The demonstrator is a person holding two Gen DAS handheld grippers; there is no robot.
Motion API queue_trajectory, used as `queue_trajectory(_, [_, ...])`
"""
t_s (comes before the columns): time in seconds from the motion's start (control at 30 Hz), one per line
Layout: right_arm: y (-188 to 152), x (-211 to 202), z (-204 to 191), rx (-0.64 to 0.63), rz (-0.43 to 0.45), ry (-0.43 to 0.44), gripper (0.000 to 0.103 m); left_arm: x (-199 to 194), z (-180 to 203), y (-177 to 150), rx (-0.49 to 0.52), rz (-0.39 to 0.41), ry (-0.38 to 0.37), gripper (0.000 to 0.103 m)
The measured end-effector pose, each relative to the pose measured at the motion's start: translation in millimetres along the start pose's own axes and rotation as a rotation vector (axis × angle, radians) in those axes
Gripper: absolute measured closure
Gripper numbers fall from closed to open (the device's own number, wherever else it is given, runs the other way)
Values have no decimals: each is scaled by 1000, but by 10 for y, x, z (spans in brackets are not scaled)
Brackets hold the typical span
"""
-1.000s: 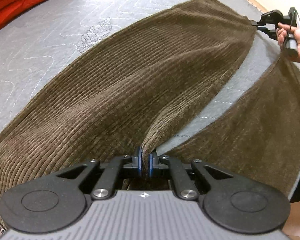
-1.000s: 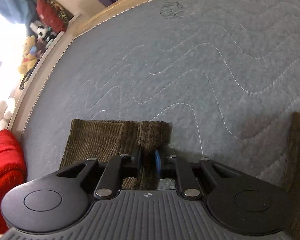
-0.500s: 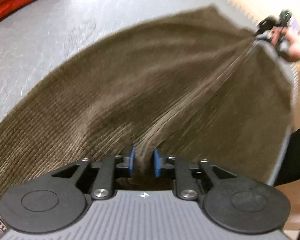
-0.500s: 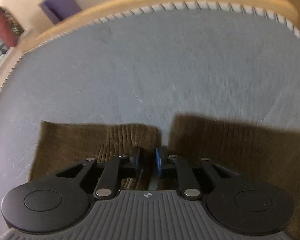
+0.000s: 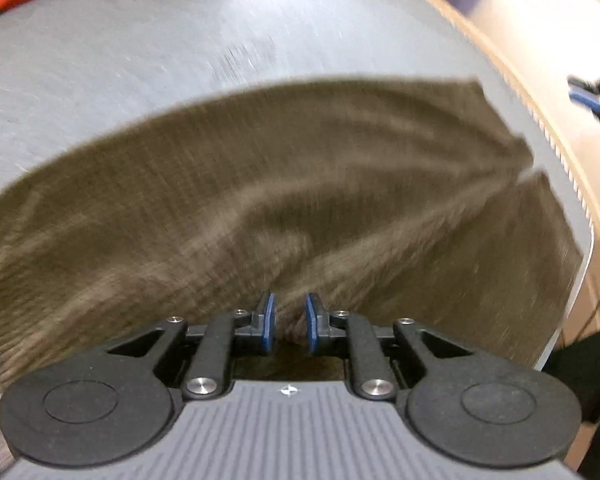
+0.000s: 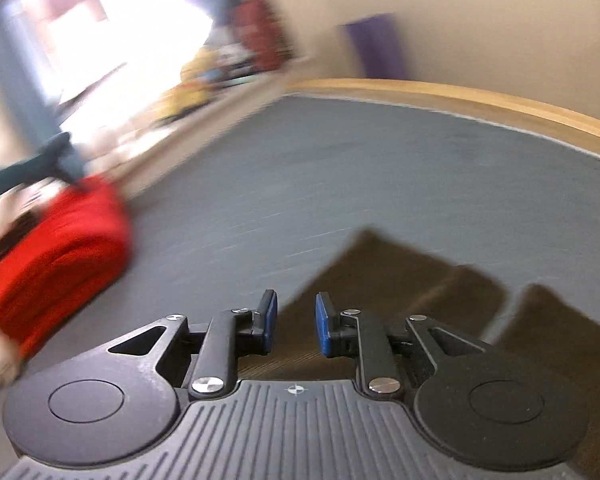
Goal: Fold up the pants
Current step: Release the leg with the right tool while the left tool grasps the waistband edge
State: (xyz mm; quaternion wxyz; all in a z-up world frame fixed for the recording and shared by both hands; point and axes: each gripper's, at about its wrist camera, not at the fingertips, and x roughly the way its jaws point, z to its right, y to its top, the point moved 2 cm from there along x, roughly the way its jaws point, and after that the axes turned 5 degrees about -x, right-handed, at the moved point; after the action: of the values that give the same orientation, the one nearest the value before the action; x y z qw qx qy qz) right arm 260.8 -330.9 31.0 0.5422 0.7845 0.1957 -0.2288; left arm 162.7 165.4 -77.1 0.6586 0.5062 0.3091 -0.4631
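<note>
Brown corduroy pants [image 5: 284,184] lie spread across the grey quilted mattress [image 5: 140,40], the two legs side by side and meeting in a raised ridge of cloth that runs toward the left gripper [image 5: 289,326]. That gripper's blue pads [image 5: 269,322] stand slightly apart with a bunch of the fabric between them; motion blur prevents confirming whether the cloth is pinched or merely lying in the gap. The right gripper [image 6: 296,322] has its jaws apart with nothing between them; it hangs over the leg ends [image 6: 416,276], which rest flat on the mattress just beyond its fingertips. A folded red blanket [image 6: 56,248] sits near the mattress edge, well apart from the pants. A wooden bed frame [image 6: 480,100] borders the far side. Both views are blurred.
</note>
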Motion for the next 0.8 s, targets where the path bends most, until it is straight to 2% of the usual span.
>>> queue_trajectory(0.17, [-184, -533, -710, -180, -73, 214, 67, -719, -328, 104, -81, 86, 124, 84])
queue_trajectory(0.3, [-585, -858, -1186, -287, -131, 336, 66, -1280, -836, 0, -164, 158, 207, 83])
queue_trajectory(0.37, [-820, -888, -1350, -324, -153, 396, 66, -1428, -1155, -131, -243, 193, 231, 83])
queue_trajectory(0.5, [-1200, -796, -1576, -425, -247, 407, 66, -1407, -1787, -522, -470, 273, 206, 83])
queue_trajectory(0.57, [-1237, -785, -1681, -463, -250, 422, 66, -1262, -2044, -645, -565, 173, 235, 83])
queue_trajectory(0.67, [-1278, -808, -1782, -525, -228, 404, 66, -1198, -2188, -605, -539, 180, 274, 83])
queue_trajectory(0.73, [-1224, -736, -1787, -505, -236, 408, 66, -1138, -2288, -588, -570, 187, 262, 80])
queue_trajectory(0.8, [-1208, -676, -1789, -479, -237, 418, 66, -1075, -2383, -519, -604, 201, 243, 70])
